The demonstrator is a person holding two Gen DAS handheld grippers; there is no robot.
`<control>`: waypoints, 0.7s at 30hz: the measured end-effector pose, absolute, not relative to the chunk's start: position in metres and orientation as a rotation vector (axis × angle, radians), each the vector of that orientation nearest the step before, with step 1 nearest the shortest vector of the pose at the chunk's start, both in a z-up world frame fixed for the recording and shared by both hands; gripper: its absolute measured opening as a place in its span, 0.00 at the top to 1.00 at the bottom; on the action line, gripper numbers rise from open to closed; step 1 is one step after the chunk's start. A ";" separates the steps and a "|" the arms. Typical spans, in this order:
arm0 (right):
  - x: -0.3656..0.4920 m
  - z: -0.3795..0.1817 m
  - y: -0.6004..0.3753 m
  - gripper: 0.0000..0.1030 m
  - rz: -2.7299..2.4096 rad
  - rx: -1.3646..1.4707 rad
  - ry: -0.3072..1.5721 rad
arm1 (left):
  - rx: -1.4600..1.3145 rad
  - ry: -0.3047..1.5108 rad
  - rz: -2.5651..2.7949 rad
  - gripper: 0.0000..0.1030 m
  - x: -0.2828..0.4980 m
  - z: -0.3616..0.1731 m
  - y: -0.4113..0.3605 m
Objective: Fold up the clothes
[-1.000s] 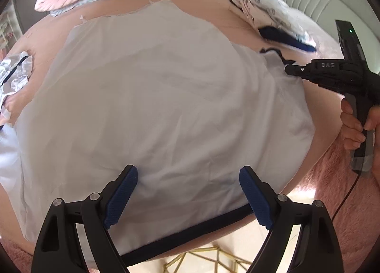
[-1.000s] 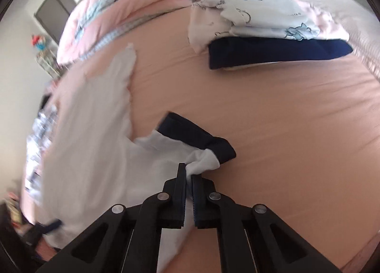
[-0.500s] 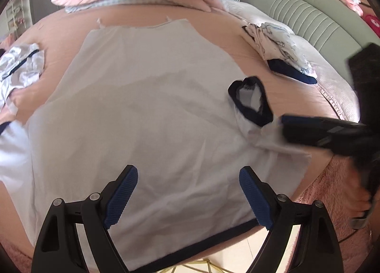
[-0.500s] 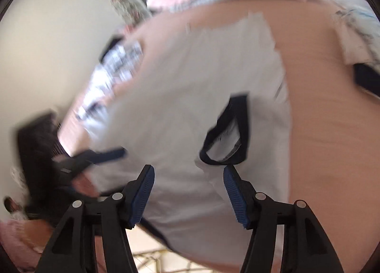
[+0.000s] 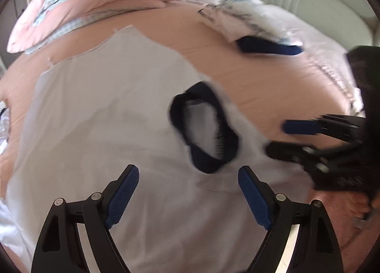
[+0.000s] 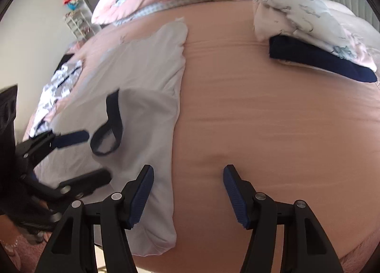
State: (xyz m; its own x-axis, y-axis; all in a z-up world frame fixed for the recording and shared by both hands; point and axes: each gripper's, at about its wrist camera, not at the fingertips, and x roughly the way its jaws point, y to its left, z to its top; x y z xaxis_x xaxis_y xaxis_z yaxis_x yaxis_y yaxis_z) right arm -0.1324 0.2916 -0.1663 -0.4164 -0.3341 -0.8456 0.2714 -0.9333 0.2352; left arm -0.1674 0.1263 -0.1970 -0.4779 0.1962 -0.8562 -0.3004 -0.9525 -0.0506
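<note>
White shirt [image 5: 99, 130] of thin, smooth cloth lies flat on your pink bedsheet [image 6: 273, 130]; its sleeve, ending in a navy ribbed cuff [image 5: 204, 130], sits folded over the body; your left gripper [image 5: 187, 192] hovers spread wide above it; your right gripper [image 6: 187, 192], blurred perhaps, gapes empty too.

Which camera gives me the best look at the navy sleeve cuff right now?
The left wrist view: the navy sleeve cuff lies near centre, its whole dark ring open toward the camera on the white shirt. The right wrist view shows the cuff off to the left, narrower and seen at a slant.
</note>
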 end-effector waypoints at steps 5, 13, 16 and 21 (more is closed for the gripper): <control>-0.115 -0.172 0.282 0.41 -2.378 1.448 0.158 | -1.540 -0.026 2.711 0.22 -0.186 -0.201 0.078; -0.131 -0.162 0.285 0.41 -2.379 1.419 0.050 | -1.341 -0.144 2.660 0.22 -0.168 -0.171 0.063; -0.155 -0.165 0.279 0.41 -2.377 1.418 0.054 | -1.279 -0.093 2.576 0.22 -0.178 -0.168 0.085; -0.196 -0.171 0.268 0.41 -2.374 1.415 0.059 | -1.387 0.039 2.513 0.22 -0.214 -0.185 0.113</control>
State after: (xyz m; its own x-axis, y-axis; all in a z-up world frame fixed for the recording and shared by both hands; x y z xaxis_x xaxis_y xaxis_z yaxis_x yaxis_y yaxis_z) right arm -0.1958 0.2681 -0.1706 -0.4243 -0.2949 -0.8562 0.3372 -0.9289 0.1529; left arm -0.2138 0.1127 -0.1850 -0.5051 0.2217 -0.8341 -0.2473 -0.9631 -0.1062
